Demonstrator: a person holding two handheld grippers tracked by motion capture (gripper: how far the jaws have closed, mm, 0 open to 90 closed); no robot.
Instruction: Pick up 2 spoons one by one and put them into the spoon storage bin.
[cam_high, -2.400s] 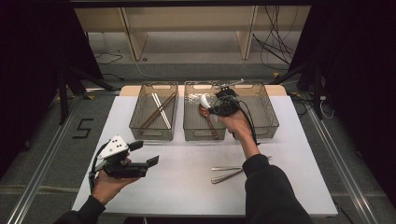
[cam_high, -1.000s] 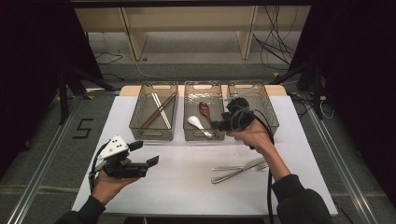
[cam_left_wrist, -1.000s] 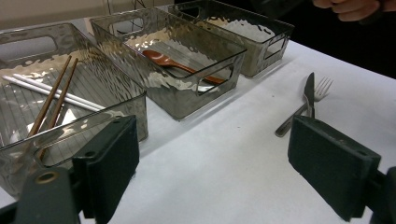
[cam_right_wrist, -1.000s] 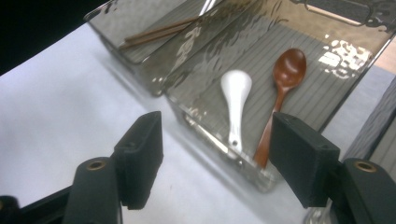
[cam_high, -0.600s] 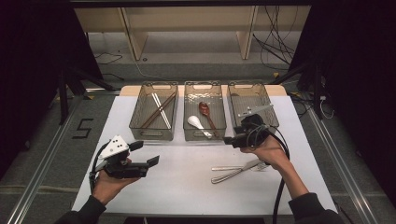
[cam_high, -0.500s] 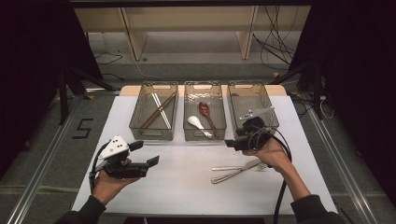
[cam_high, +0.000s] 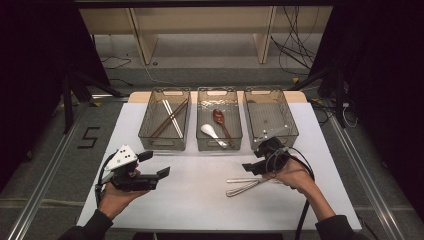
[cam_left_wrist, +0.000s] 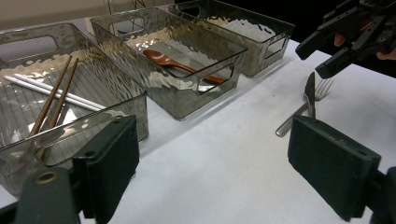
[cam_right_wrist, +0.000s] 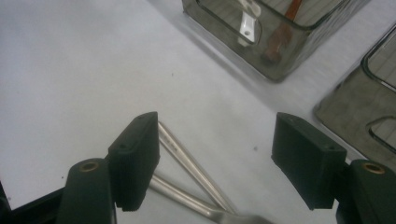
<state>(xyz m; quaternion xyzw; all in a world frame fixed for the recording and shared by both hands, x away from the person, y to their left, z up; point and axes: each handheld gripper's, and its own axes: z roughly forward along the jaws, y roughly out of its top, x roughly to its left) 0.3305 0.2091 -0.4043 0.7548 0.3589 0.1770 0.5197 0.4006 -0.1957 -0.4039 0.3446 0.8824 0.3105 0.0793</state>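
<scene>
The right gripper (cam_high: 254, 166) hangs just above the worktop (cam_high: 200, 195), jaws wide and just opened further, gripping nothing; the handles of the knife (cam_right_wrist: 187, 161) and fork (cam_right_wrist: 187, 200) lie on the worktop below and between them. The two cross near the front right bin (cam_high: 270, 117), which stands beside the middle bin (cam_high: 219, 145) with two spoons. The left gripper (cam_high: 161, 172) hovers open and empty at front left.

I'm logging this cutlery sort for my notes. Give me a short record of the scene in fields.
left bin: chopsticks
middle bin: white spoon, brown spoon
right bin: nothing visible inside
table: fork and knife, handles crossing
right gripper: jaws open, over the two handles
left gripper: jaws open, nothing between them
</scene>
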